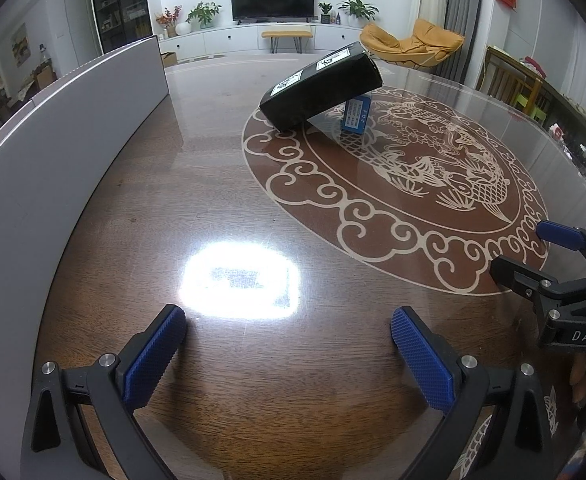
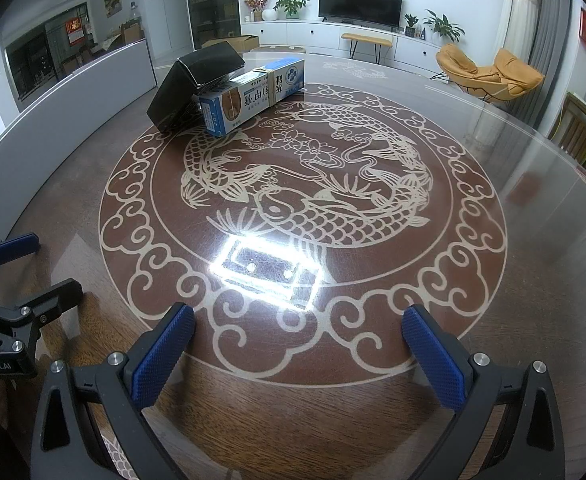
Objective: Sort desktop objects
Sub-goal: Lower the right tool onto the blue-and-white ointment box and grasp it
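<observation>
A black box point(image 1: 320, 85) with white labels leans tilted on a blue and white carton point(image 1: 356, 115) on the far part of the round brown table point(image 1: 221, 184). In the right wrist view the black box point(image 2: 191, 84) rests on the long blue and white carton point(image 2: 253, 94), which is bound with a rubber band. My left gripper point(image 1: 289, 344) is open and empty, low over the near table, far from both boxes. My right gripper point(image 2: 299, 344) is open and empty over the near edge of the fish pattern. It also shows at the right of the left wrist view point(image 1: 565, 264).
A grey curved panel point(image 1: 53, 152) stands along the table's left side. A cream carp and cloud pattern point(image 2: 305, 200) covers the table's middle. A lamp glare point(image 1: 239, 284) lies just ahead of my left gripper. A TV, plants and an orange chair stand beyond the table.
</observation>
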The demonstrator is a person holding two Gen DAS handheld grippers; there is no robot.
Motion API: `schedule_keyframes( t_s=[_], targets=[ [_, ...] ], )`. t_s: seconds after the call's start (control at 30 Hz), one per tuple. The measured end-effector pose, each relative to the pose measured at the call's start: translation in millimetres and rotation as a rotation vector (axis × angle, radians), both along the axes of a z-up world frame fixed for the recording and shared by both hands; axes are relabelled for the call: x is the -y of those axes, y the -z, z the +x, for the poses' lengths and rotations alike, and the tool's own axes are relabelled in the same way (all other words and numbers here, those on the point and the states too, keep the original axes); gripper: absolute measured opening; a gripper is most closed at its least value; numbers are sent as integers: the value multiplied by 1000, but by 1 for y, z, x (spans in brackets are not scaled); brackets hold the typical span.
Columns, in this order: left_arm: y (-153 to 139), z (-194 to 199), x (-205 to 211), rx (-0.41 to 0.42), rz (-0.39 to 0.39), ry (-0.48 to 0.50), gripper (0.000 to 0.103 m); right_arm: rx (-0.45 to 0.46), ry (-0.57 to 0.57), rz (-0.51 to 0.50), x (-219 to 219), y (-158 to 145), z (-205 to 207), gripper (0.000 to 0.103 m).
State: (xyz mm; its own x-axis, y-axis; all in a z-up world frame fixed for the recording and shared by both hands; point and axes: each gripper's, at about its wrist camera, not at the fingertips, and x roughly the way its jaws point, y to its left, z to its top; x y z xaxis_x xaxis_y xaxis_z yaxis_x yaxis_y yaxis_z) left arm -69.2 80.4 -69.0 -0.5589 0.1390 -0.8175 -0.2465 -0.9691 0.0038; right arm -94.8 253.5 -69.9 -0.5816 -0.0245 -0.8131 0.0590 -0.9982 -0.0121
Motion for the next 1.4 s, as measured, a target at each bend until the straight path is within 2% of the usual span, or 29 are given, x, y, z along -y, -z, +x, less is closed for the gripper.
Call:
schedule_keyframes(
  t_s=[0.07, 0.17, 0.27, 0.3, 0.37, 0.47, 0.53, 0.67, 0.77, 0.87, 0.93, 1.0, 1.1, 1.23, 1.37, 1.4],
  targets=[
    [-1, 1, 3, -3, -7, -28, 103, 0, 0, 0, 0, 0, 0, 103],
    [-3, -1, 18, -2, 7, -120, 103, 0, 0, 0, 0, 0, -1, 103],
    [-4, -1, 22, -5, 28, -129, 103, 12, -62, 0, -2, -1, -7, 103],
    [-3, -2, 19, -2, 11, -127, 103, 35, -80, 6, -1, -2, -20, 103],
    [-2, -2, 16, -2, 1, -116, 103, 35, -33, 18, -8, -11, -50, 103],
    [-2, -2, 16, -2, 4, -115, 103, -91, 81, -38, -26, -49, -94, 103],
    [-1, -3, 15, -2, 3, -116, 103, -134, 164, -51, -35, -70, -130, 103],
    [-2, -3, 16, -2, 5, -115, 103, -89, 210, -42, -29, -79, -183, 103],
    [-2, -3, 17, -2, 5, -116, 103, -32, 134, 41, -2, -67, -201, 103],
    [-2, -3, 17, -2, 5, -116, 103, -17, -31, 106, 37, -56, -198, 99],
    [-2, -3, 16, -2, 4, -117, 103, 9, -195, 32, 59, -48, -184, 99],
    [-2, -4, 17, -2, 4, -118, 103, 20, -276, -19, 69, -45, -171, 96],
    [-3, -6, 17, -3, 4, -121, 103, -5, -191, -22, 59, -43, -165, 97],
    [-4, -7, 18, -3, 4, -121, 103, 46, 24, -164, 31, -33, -181, 97],
    [-3, -7, 18, -3, 6, -120, 103, 64, 72, -232, 38, -25, -197, 96],
    [-3, -8, 18, -3, 6, -120, 103, 70, 79, -239, 42, -24, -203, 92]
  ],
)
